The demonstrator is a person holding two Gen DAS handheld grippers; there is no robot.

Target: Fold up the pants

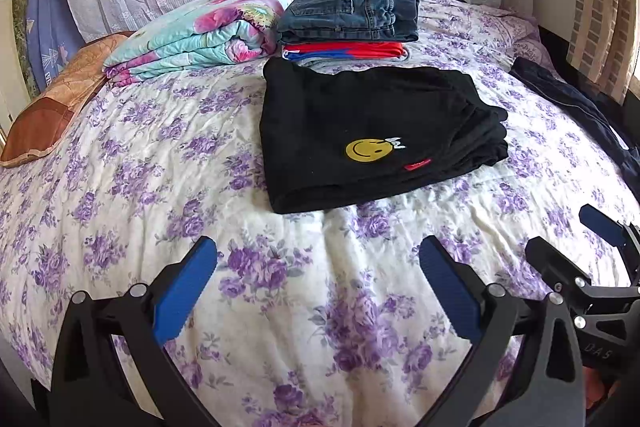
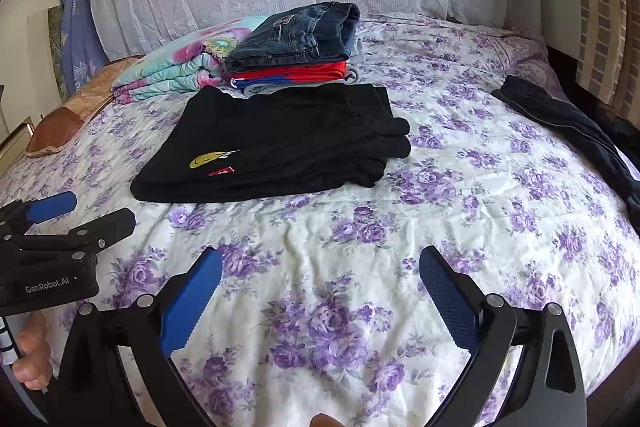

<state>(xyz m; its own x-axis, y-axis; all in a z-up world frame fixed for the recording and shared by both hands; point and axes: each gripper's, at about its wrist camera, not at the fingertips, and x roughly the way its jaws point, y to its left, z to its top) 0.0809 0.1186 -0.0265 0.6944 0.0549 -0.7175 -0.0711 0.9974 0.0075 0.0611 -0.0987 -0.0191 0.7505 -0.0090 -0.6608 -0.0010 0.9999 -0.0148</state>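
Here, low in both frames, the left gripper (image 1: 318, 291) and the right gripper (image 2: 320, 297) hang over the floral bedsheet (image 1: 280, 307) with their blue-padded jaws spread wide and nothing between them. Just beyond, at the centre of each view, lie the black pants (image 1: 372, 131), folded into a flat block, the yellow smiley patch (image 1: 366, 149) facing up. The block's long axis runs left to right across the frame, its fold edge nearest the grippers and its loose layered ends toward the right. It sits straight ahead of the left gripper and up-left of the right one, so the left looks the nearer. Behind it, touching or nearly so, stands a stack: folded jeans (image 1: 352, 13) on a red and blue garment (image 1: 344, 51), beside a flowered quilt (image 1: 196, 35). Far right, an unfolded dark garment (image 2: 568, 123) sprawls, probably next.
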